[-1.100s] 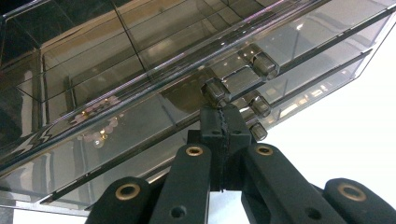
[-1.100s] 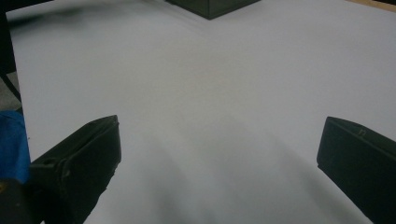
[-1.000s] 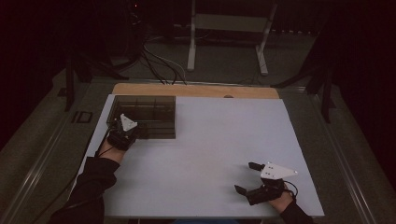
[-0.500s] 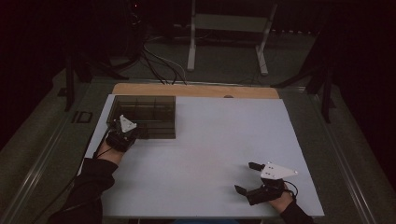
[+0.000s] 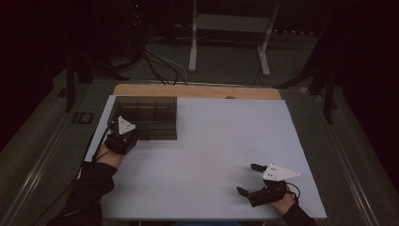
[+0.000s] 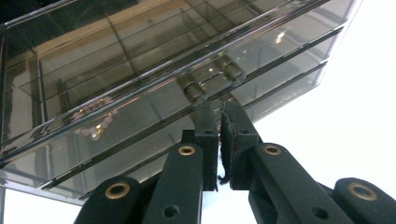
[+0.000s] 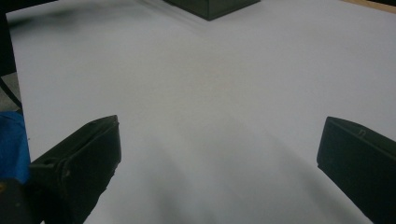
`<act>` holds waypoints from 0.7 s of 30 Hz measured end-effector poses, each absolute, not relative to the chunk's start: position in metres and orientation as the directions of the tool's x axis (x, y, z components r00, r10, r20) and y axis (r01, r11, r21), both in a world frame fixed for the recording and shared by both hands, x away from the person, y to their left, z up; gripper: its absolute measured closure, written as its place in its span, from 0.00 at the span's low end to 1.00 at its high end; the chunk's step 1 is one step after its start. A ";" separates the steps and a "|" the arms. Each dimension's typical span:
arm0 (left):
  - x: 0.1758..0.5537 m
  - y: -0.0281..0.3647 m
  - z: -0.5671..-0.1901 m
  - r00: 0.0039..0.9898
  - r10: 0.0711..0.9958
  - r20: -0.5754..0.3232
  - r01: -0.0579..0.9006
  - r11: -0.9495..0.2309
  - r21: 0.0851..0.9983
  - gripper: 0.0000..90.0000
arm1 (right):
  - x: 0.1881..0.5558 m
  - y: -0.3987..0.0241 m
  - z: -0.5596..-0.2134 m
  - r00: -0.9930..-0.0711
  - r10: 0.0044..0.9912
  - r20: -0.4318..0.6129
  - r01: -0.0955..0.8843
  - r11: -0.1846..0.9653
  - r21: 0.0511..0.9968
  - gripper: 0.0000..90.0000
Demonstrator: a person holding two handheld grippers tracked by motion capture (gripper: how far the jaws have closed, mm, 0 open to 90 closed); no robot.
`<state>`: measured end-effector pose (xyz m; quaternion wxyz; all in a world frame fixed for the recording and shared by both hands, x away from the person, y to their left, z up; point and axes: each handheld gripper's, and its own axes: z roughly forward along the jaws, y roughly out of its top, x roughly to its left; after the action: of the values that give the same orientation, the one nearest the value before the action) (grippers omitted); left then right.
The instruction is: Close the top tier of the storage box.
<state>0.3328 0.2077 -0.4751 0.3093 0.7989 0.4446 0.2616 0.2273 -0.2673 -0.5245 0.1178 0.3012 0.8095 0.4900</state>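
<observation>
A smoky clear compartment box [image 5: 146, 117] lies at the table's far left with its lid down. My left gripper [image 5: 126, 129] is at its near edge. In the left gripper view the jaws [image 6: 219, 109] stand almost together just under the box's [image 6: 140, 70] front latch [image 6: 210, 79]. They have just parted a hair, and I see nothing between them. Small pale beads [image 6: 95, 126] lie in one compartment. My right gripper [image 5: 248, 179] rests near the table's front right, wide open and empty. Its view looks across the bare white top between its jaws [image 7: 219, 135] toward the box [image 7: 210, 7].
The white table [image 5: 211, 141] ends in a wooden strip [image 5: 197, 91] at the back. Behind it on the floor are cables [image 5: 160, 61] and a metal stand [image 5: 226, 28]. A blue sleeve [image 7: 9, 140] shows at the left of the right gripper view.
</observation>
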 end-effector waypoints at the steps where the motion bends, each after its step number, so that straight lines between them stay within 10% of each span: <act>1: 0.333 0.207 -0.474 0.471 0.872 0.135 0.551 -0.410 0.727 0.94 | 0.227 -0.267 -0.525 -0.791 0.603 0.104 0.372 0.339 0.864 0.00; 21: 0.330 0.199 -0.471 0.483 0.870 0.101 0.561 -0.396 0.727 0.49 | 0.227 -0.267 -0.525 -0.790 0.604 0.106 0.373 0.336 0.865 0.00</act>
<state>0.3303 0.1989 -0.4707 0.3192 0.7997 0.4474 0.2417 0.2274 -0.2671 -0.5246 0.1175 0.3020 0.8090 0.4905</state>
